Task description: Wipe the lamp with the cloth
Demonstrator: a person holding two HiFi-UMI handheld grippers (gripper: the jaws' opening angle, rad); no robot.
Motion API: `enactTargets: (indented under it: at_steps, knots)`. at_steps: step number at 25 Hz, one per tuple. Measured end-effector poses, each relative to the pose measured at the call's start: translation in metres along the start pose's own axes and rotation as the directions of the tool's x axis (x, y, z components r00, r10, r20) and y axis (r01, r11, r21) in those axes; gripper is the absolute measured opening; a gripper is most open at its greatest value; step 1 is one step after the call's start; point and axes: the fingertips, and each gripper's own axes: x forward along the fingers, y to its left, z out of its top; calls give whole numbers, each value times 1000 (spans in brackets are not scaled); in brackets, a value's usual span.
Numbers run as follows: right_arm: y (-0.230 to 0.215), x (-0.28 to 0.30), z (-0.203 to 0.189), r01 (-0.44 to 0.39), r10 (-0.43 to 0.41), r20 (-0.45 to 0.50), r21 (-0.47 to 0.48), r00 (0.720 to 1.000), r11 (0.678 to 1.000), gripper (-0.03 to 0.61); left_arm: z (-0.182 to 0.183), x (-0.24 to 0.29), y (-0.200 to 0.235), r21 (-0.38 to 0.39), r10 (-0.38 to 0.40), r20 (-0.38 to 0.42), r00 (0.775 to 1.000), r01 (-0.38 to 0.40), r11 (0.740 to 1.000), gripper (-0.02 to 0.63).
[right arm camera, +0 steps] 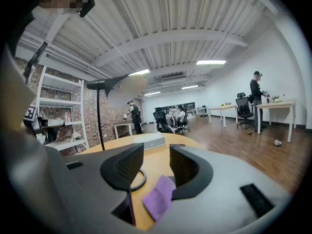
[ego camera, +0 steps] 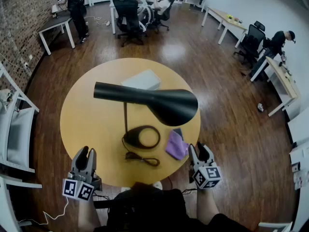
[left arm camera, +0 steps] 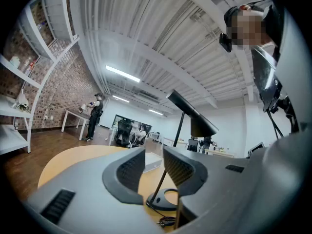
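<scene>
Right tongs (ego camera: 198, 149) agape, cloth (ego camera: 176, 145) just ahead (at table rim (ego camera: 108, 178))

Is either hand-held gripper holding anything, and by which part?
Nothing is held. The left hand-held gripper and right hand-held gripper are open and empty; the purple cloth lies on the table.

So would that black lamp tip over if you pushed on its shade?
Possibly. The lamp carries a long shade on one thin stem above a small ring base, so it looks top-heavy. The base lies flat on the table, which should help; a gentle wipe probably only rocks it.
</scene>
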Motion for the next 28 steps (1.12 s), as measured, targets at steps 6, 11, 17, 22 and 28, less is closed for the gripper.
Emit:
enactTargets:
  at_steps: [6,11,17,22,28]
  knots:
    - [-6,20,-25,5,-6,-94,-16,996,1000,173,-12,16,-5,-8,-19,-40,999,18,1000,164]
    - [-18,51,-90,-7,-9,-295,-55,956,998,287,-39,32,-5,-24,-23,-93,995,21,999,166]
    - [-19,76,-143,-39,-19,-453,-117,892,992,318,-61,48,-18,-79,-41,-161,986,29,996,209]
    - [-27,99,-158,-14,-56,-494,-136,868,991,316,-76,40,-24,-96,-44,-219,975,23,995,209]
    - [-32,110,-203,-21,-73,-626,-142,776,990,318,-82,19,-8,-103,13,-234,972,-38,994,209]
